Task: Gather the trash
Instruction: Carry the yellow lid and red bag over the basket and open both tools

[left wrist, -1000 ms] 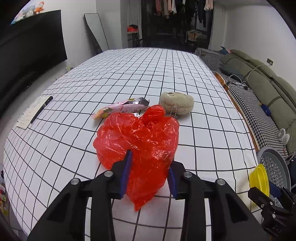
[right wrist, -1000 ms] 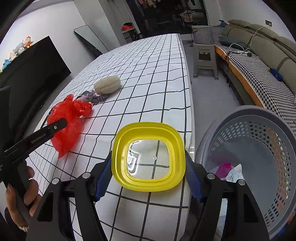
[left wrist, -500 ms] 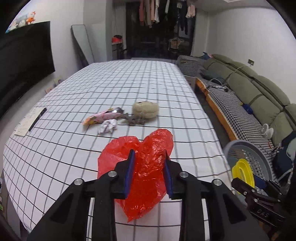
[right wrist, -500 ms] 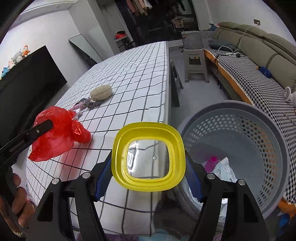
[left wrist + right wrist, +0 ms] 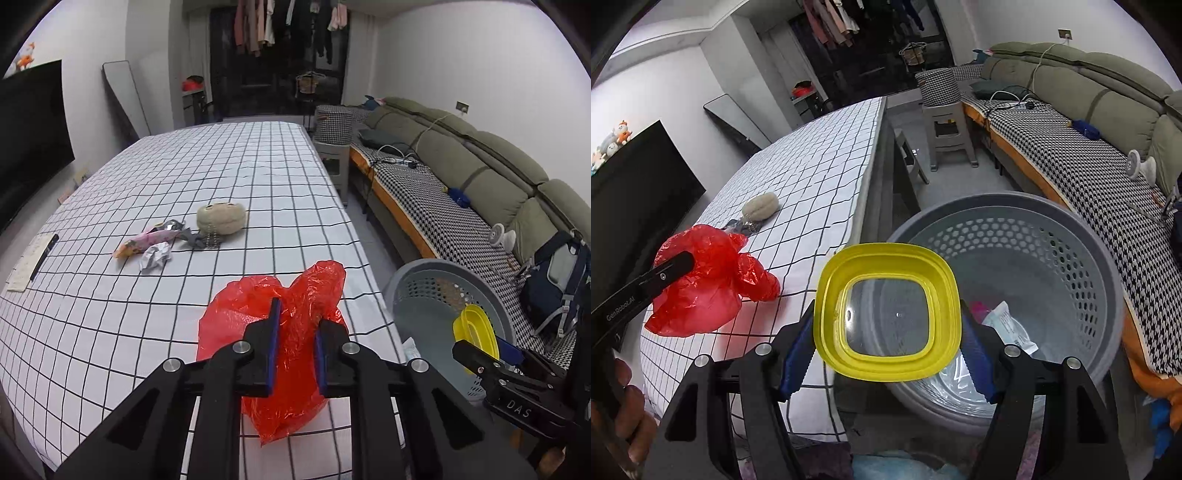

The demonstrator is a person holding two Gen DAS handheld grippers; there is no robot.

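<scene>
over the basket (image 5: 1100, 258) rim, right of the table (image 5: 221, 177) | right gripper (image 5: 886, 343) clamps yellow lid (image 5: 886, 312) | left gripper (image 5: 294, 332) pinches red bag (image 5: 295, 317) above near table edge | risk: lid catches rim and bounces out; slack bag slips loose

Red bag (image 5: 291, 343): thin crinkly glossy plastic. Yellow lid (image 5: 888, 312): smooth plastic, clear centre. Basket (image 5: 1082, 251): matt perforated plastic.
</scene>
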